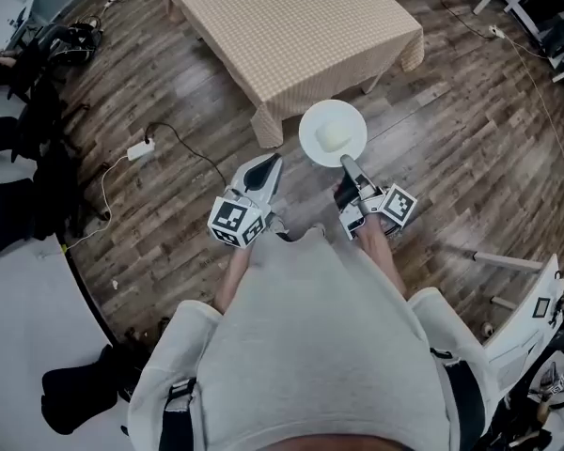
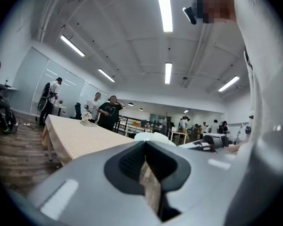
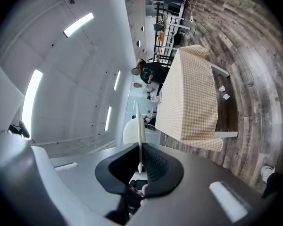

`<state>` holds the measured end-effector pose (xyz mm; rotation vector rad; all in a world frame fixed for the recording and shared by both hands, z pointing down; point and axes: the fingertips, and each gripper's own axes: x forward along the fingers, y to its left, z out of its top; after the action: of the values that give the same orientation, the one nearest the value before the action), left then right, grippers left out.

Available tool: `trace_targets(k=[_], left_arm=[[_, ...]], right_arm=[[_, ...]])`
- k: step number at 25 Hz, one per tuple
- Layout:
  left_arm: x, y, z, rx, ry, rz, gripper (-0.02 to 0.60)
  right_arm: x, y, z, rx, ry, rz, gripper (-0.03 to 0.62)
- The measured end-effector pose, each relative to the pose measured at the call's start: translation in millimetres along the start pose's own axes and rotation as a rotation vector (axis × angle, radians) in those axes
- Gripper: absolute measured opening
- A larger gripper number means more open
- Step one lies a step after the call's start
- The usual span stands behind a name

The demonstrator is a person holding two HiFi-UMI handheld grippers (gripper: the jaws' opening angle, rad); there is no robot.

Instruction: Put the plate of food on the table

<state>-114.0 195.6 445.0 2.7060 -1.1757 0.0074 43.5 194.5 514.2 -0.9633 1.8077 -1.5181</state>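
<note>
A white plate (image 1: 309,126) with a pale mound of food (image 1: 334,136) hangs level over the wooden floor, just short of the near corner of the table with the beige checked cloth (image 1: 291,26). My right gripper (image 1: 347,163) is shut on the plate's near rim. In the right gripper view the plate (image 3: 139,126) runs edge-on between the pads, and the table (image 3: 191,98) lies beyond. My left gripper (image 1: 272,162) is shut and holds nothing, a little left of the plate. In the left gripper view the plate (image 2: 153,136) shows just past the jaws, with the table (image 2: 80,138) to the left.
A white power adapter (image 1: 139,148) with its cable lies on the floor to the left. Dark bags (image 1: 38,54) crowd the left edge. White equipment (image 1: 536,318) stands at the lower right. Several people (image 2: 111,109) stand beyond the table's far end.
</note>
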Motion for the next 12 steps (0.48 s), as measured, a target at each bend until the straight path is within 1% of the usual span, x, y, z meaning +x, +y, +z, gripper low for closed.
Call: trace_targets(k=[6, 12], left_arm=[[-2.4, 0.4, -2.0, -0.006, 0.005, 0.001, 0.009], [5.6, -17.4, -6.0, 0.0, 0.018, 0.009, 0.008]], right_arm=[[-5.6, -4.5, 3.2, 0.029, -0.03, -0.001, 0.014], [-25.6, -11.3, 19.7, 0.037, -0.042, -0.007, 0.014]])
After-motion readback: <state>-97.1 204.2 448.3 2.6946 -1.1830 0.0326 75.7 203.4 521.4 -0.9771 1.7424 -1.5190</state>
